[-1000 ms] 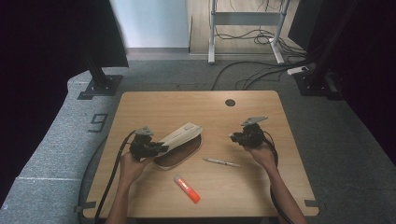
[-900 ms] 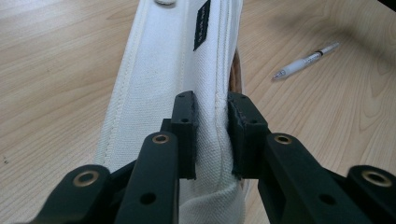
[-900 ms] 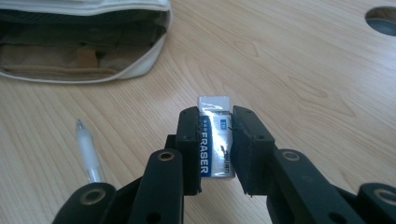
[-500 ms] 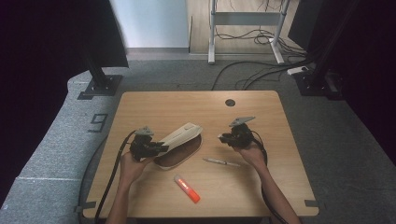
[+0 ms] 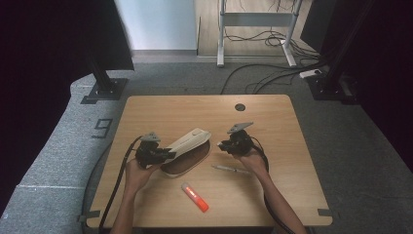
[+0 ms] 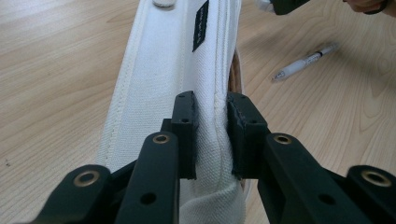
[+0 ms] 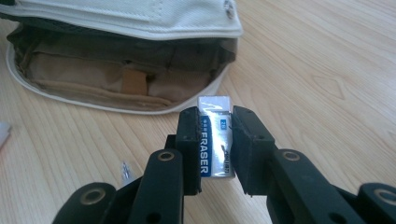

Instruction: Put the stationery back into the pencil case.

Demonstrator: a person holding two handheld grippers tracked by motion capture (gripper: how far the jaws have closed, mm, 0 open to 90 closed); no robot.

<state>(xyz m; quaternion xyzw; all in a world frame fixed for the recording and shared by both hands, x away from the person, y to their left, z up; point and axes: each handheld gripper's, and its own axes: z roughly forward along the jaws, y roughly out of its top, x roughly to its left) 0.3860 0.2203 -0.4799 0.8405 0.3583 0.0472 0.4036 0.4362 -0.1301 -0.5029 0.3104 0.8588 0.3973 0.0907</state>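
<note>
Since the earlier frame, right gripper (image 7: 215, 140) has travelled left toward the cream canvas pencil case (image 5: 187, 146), jaws clamped on a white eraser in a blue-lettered sleeve (image 7: 215, 135). Left gripper (image 6: 211, 135) pinches the raised case flap on the wooden table (image 5: 272, 117).

The pouch's (image 5: 187, 151) mouth is held open by its lifted flap (image 7: 140, 18), and bare table (image 5: 165, 112) is seen between it and the eraser (image 7: 215, 135). A pen (image 5: 231, 169) and a marker (image 5: 195, 197) lie nearer the person, apparently clear of that path.
</note>
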